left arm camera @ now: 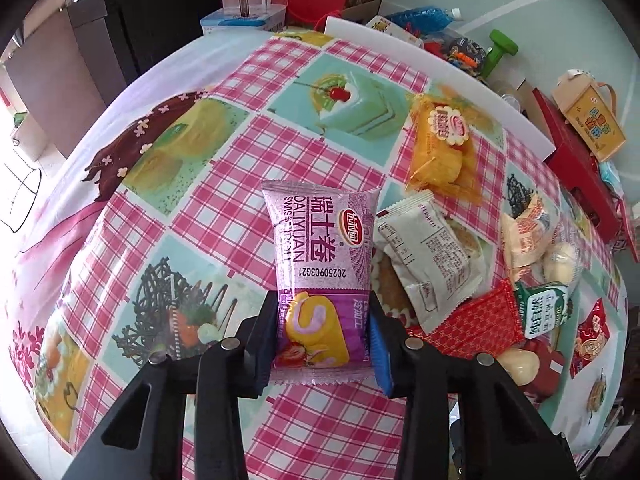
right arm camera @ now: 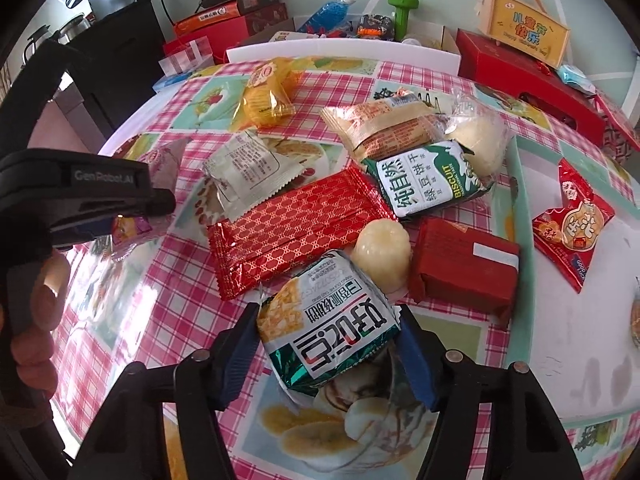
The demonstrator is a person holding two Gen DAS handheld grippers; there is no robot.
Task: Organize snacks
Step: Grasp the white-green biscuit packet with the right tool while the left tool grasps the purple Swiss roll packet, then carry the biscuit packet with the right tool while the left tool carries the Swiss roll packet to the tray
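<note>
Purple Swiss roll packet [left arm camera: 320, 276] sits clamped between the fingers of the left gripper [left arm camera: 325, 334], pads pressing on its lower half while its sealed upper end sticks out forward past the fingertips, over the checked tablecloth [left arm camera: 224, 208]. Just to the right of this gripper lies a white wrapped cake [left arm camera: 428, 252], partly overlapping a red gold-patterned packet [left arm camera: 476, 320]. Ahead and to the right, apart from the rest, is an orange-yellow cake packet [left arm camera: 442, 144].

Over at the right gripper [right arm camera: 326, 350], the fingers are closed on a white-and-green cracker packet [right arm camera: 332, 328], held tilted with its far end pointing forward. Directly beyond its tip, touching or nearly touching it, is a pale round pastry [right arm camera: 382, 254]. A red wrapped block [right arm camera: 464, 276] lies just right of that pastry, and the same red gold-patterned packet lies ahead to the left. Further forward are a green-and-white biscuit packet [right arm camera: 428, 178] and a tan wrapped cake [right arm camera: 384, 122]. Far right, well apart, rests a small red snack bag [right arm camera: 572, 220]. At the left edge, a person's hand [right arm camera: 36, 320] grips the other tool's handle.
</note>
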